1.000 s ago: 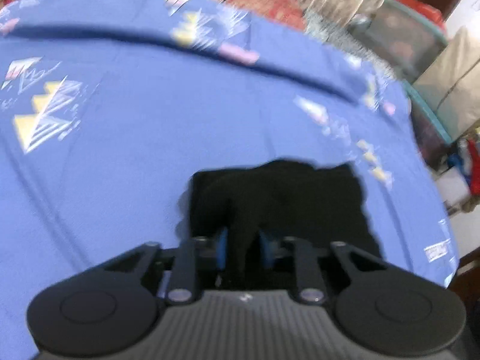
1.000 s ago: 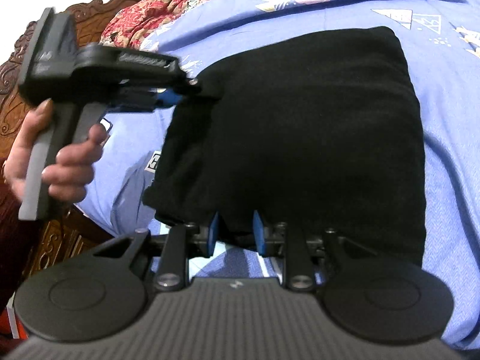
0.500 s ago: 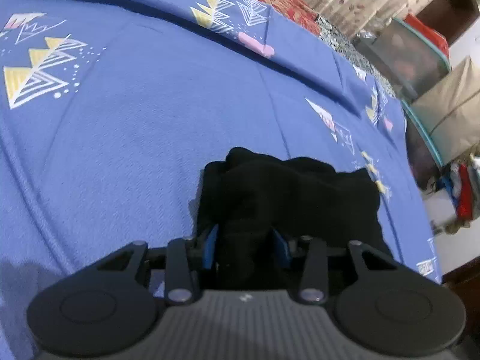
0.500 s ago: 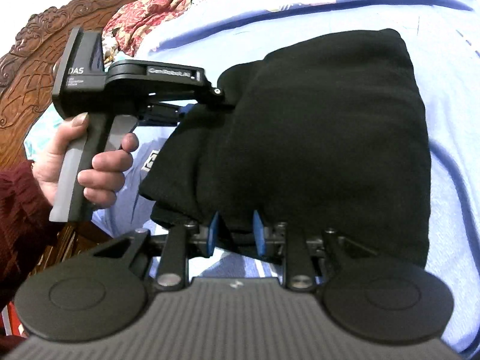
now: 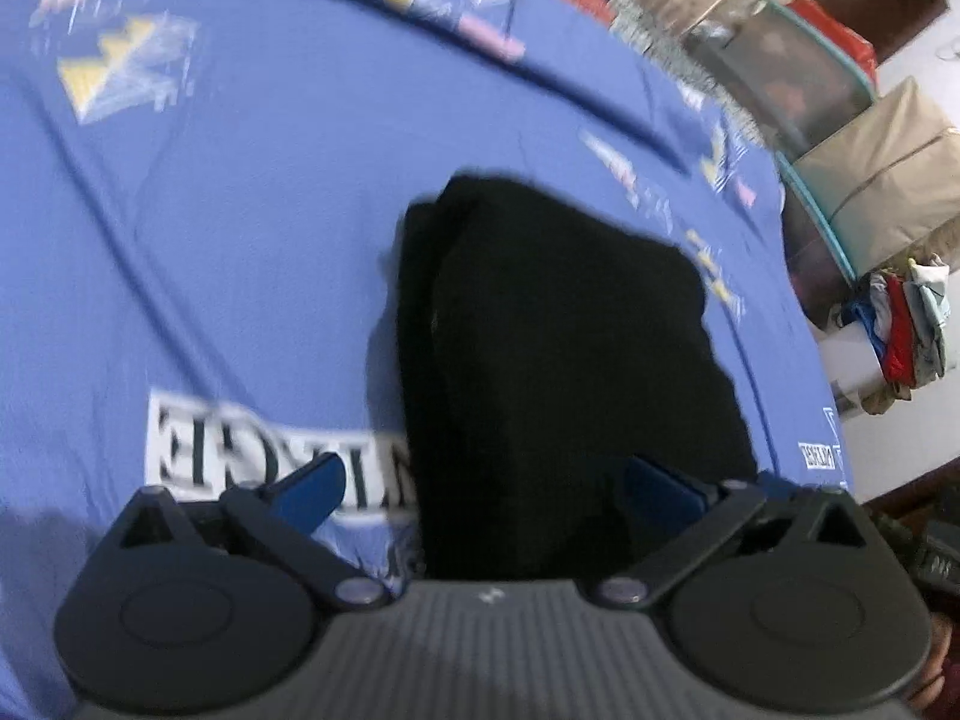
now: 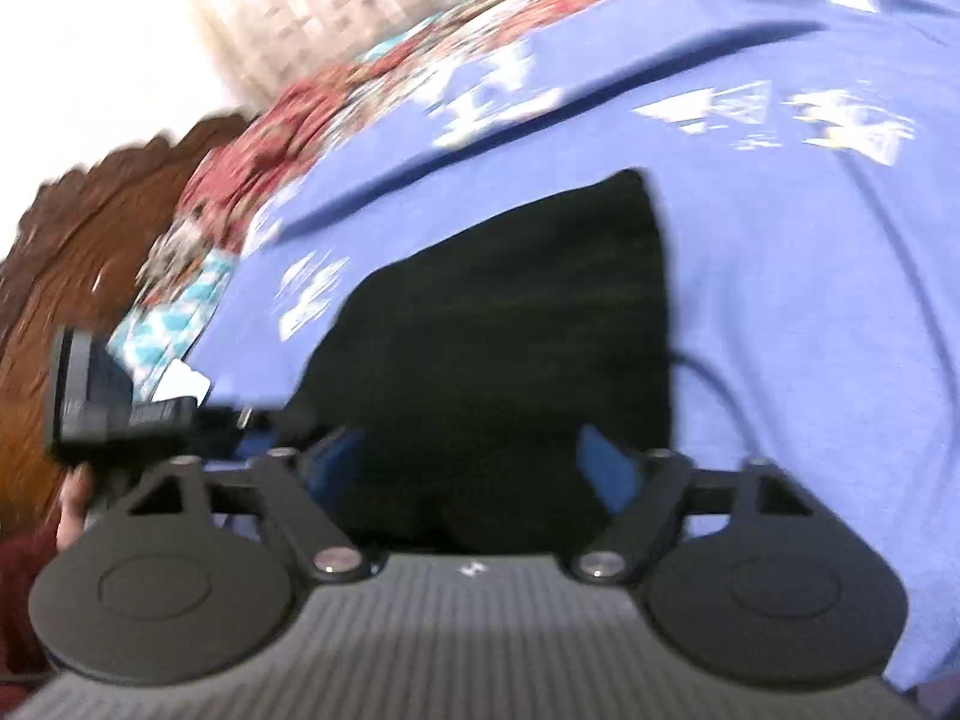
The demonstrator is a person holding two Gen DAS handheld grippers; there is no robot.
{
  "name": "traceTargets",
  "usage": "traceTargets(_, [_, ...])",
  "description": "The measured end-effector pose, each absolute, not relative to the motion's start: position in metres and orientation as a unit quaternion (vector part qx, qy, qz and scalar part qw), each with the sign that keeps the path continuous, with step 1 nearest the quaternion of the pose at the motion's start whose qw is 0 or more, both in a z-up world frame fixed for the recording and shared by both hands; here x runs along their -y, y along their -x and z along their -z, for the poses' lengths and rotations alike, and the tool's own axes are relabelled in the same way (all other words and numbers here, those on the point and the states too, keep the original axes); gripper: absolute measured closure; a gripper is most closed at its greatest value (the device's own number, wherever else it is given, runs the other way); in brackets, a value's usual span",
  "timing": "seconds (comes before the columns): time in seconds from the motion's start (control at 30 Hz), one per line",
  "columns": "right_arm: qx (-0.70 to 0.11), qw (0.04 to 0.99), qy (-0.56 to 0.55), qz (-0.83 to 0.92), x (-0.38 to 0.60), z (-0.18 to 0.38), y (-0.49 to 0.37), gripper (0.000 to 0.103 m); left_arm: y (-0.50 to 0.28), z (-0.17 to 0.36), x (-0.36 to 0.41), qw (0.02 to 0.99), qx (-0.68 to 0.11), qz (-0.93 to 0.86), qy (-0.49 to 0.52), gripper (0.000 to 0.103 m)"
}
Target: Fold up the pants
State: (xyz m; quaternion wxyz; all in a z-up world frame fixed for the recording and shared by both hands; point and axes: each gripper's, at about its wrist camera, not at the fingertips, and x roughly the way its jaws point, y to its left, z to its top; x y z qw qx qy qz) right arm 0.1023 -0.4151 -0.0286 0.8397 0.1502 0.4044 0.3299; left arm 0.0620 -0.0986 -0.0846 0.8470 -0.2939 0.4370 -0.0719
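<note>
Both the left tongs (image 5: 483, 489) and right tongs (image 6: 474, 459) were opening, pads clear of the folded black fleece pants (image 5: 564, 348) lying between them.

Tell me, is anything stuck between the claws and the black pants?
No, nothing visible is. The folded black pants lie on the blue bedsheet, right between the opening left claw and right claw.
</note>
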Motion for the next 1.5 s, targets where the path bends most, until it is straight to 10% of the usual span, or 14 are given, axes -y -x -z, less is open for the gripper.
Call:
traceTargets(0.6, [-0.468,0.786,-0.204,-0.348,0.396,0.061,-0.173,0.002,-0.119,0.105,0.117,0.835,-0.422,0.098,0.34,0.001])
traceTargets(0.73, [-0.465,0.794,-0.129,-0.369,0.363,0.045,-0.176,0.04,-0.119,0.088,0.118,0.842,-0.42,0.085,0.327,0.047])
traceTargets(0.83, [-0.423,0.808,-0.096,-0.399,0.359,0.021,-0.176,0.047,-0.123,0.06,0.11,0.856,-0.386,0.092,0.333,0.057])
traceTargets(1.1, [-0.248,0.876,-0.044,-0.411,0.334,-0.033,-0.247,0.047,-0.213,-0.01,0.105,0.928,-0.288,0.065,0.228,0.057])
traceTargets(1.33, [-0.301,0.878,-0.063,-0.367,0.313,0.023,-0.345,0.053,-0.31,0.042,0.102,0.916,-0.349,0.006,0.2,0.056])
traceTargets(1.5, [-0.347,0.868,-0.098,-0.342,0.315,0.048,-0.353,0.042,-0.319,0.067,0.107,0.912,-0.365,-0.042,0.181,0.03])
